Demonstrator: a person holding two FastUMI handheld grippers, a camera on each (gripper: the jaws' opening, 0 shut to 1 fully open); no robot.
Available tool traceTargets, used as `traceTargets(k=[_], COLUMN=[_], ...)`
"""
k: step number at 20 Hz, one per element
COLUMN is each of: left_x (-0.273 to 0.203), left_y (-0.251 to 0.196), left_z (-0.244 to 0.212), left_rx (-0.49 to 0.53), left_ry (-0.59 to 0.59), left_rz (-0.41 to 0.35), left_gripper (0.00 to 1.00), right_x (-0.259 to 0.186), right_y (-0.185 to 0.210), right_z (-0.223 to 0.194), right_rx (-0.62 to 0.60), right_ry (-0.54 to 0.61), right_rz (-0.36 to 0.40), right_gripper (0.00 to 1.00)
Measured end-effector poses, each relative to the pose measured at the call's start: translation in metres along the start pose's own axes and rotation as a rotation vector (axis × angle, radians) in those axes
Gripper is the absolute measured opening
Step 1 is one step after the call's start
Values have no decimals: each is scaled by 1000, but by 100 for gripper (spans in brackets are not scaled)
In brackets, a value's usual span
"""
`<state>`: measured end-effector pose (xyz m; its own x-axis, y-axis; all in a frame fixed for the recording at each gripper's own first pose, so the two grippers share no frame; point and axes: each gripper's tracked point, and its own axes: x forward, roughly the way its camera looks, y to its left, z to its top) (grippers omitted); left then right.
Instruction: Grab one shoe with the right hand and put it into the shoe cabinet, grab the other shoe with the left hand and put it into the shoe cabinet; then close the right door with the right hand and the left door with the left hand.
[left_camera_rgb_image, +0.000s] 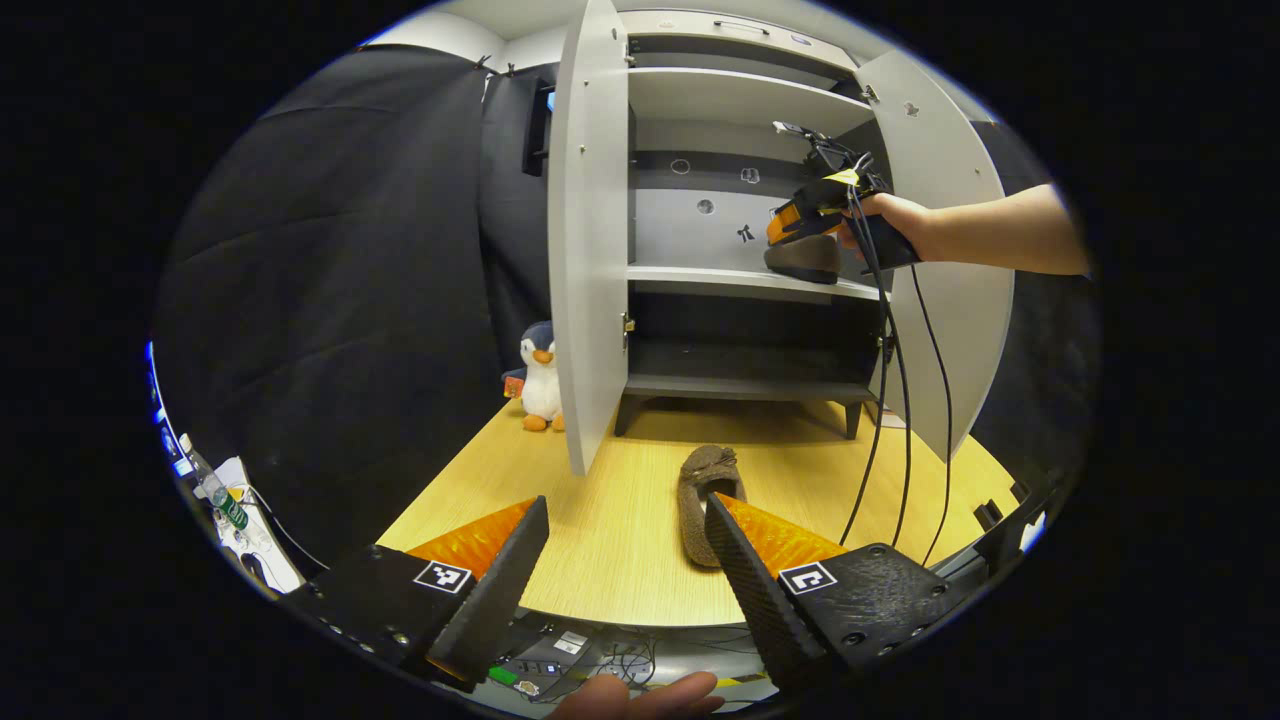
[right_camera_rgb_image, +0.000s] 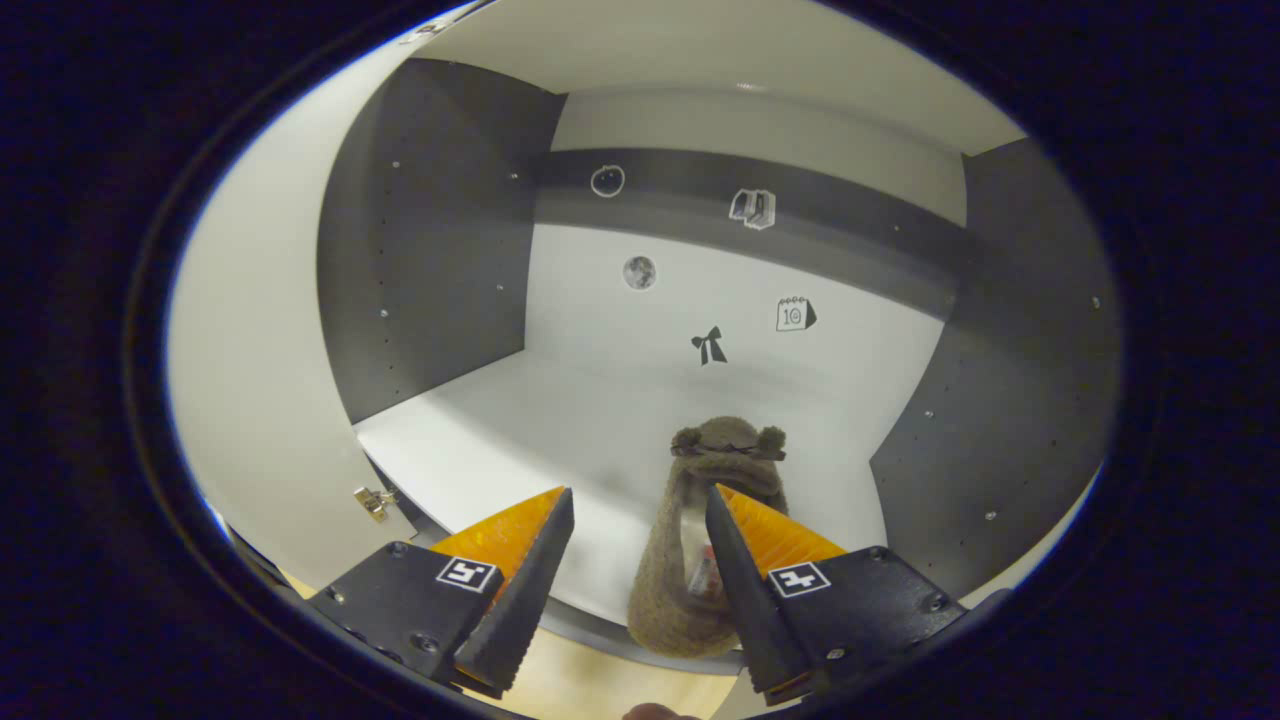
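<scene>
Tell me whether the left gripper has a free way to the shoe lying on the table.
Probably yes. The left gripper is open and the shoe on the table lies just ahead, by its right finger, with bare table between. The open left door stands farther back, and the right gripper is up at the shelf.

Black cloth wall, wooden table — plush penguin

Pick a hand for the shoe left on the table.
Left. Its open gripper faces the shoe on the table; the right gripper is up at the cabinet shelf by the other shoe.
</scene>
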<state>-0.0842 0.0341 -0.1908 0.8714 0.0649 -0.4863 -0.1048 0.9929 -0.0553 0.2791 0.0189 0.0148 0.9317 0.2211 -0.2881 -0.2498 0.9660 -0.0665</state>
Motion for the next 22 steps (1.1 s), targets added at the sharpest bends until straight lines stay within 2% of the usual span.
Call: traceTargets(k=[2, 3, 4, 5, 6, 9, 11, 12, 13, 15, 18, 22], left_x=[5, 8, 13, 18, 24, 47, 69, 79, 93, 122, 152, 180], left_y=[-9, -10, -12, -15, -17, -27, -41, -46, -51, -56, -56, -53], left_z=[3, 7, 10, 13, 14, 13, 9, 5, -3, -22, -47, -76], left_rx=[9, 15, 20, 23, 27, 35, 33, 36, 36, 32, 18, 38], left_ry=[-1, -10, -21, -27, -23, -5, 0, 4, 19, 58, 126, 191], left_rz=[-21, -28, -34, -45, -52, -85, -115, -113, -123, -111, -78, -40], left_gripper=[96, 96, 96, 96, 95, 96, 96, 100, 96, 96, 97, 97], right_x=[-28, -46, -69, -92, -115, -173, -205, -217, -229, -250, -276, -300], right_y=[-5, -11, -13, -14, -11, -2, 14, 16, 15, 10, -7, -32], right_z=[10, 18, 21, 22, 23, 4, -17, -31, -42, -55, -63, -49], right_rx=[34, 62, 102, 141, 156, 96, 129, 163, 198, 251, 241, 192], right_ry=[-79, -134, -182, -229, -275, -349, -342, -321, -296, -254, -191, -202], right_rz=[-11, -40, -68, -97, -111, -167, -151, -145, -147, -143, -155, -198], right_gripper=[90, 84, 84, 90, 100, 100, 100, 100, 100, 100, 100, 100])
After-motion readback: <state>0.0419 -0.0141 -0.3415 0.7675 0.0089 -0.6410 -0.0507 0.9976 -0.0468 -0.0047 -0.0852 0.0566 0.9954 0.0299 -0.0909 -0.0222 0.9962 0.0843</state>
